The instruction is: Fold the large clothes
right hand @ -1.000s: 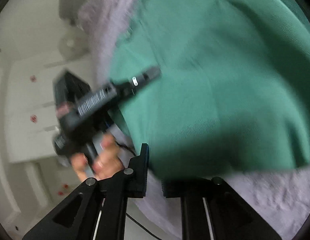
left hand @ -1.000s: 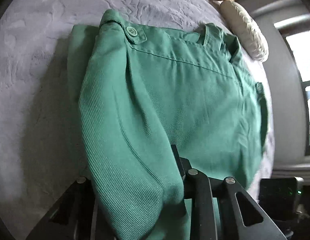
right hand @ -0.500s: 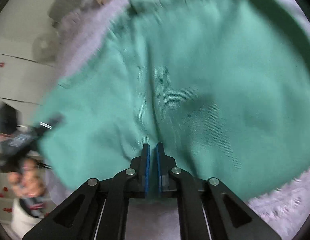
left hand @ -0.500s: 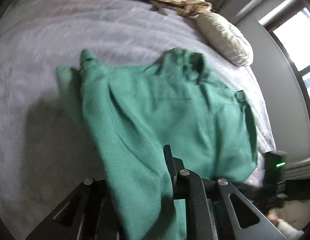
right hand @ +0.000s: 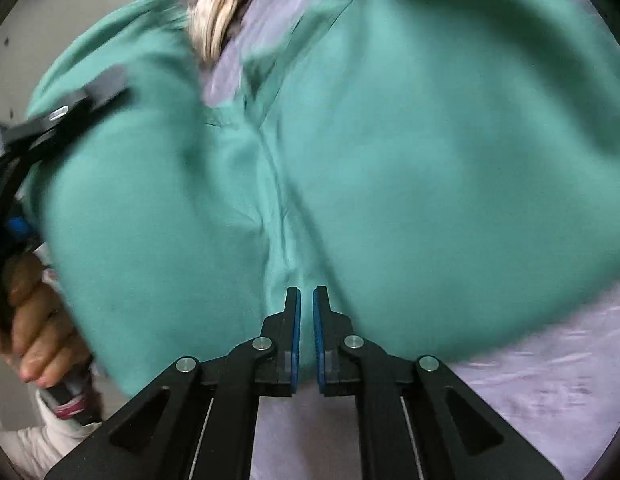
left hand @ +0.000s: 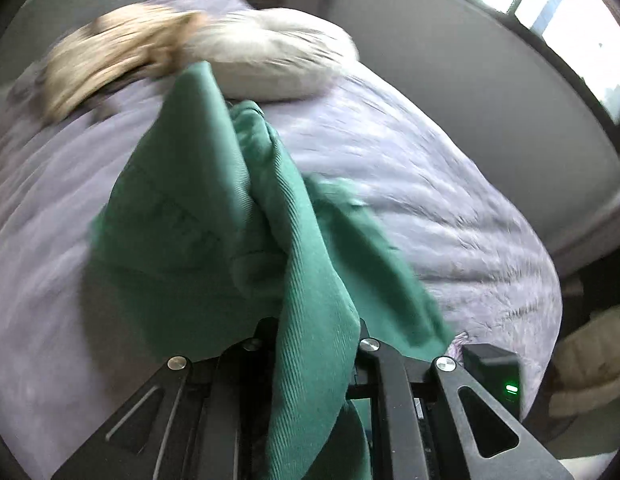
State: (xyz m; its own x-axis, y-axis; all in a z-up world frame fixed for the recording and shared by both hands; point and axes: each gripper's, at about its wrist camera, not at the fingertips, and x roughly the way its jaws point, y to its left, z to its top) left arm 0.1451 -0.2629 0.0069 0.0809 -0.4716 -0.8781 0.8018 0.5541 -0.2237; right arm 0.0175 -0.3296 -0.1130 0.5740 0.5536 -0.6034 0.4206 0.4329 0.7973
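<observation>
A green garment [left hand: 213, 216] lies bunched on a lilac bed cover [left hand: 410, 184]. My left gripper [left hand: 314, 332] is shut on a fold of it, and the cloth hangs down between the jaws. In the right wrist view the same garment [right hand: 410, 152] fills most of the frame. My right gripper [right hand: 305, 300] sits at its near edge with the blue pads a narrow gap apart and nothing between them. The left gripper [right hand: 61, 116] shows there at the far left, held by a hand.
A white pillow [left hand: 269, 56] and a tan cloth [left hand: 109, 52] lie at the head of the bed. A grey wall and a window stand to the right. The bed edge drops off at the lower right.
My left gripper has lifted and pulled the garment up and across, bunching it. My right gripper, shut 0.5 s ago, has parted slightly at the garment's edge.
</observation>
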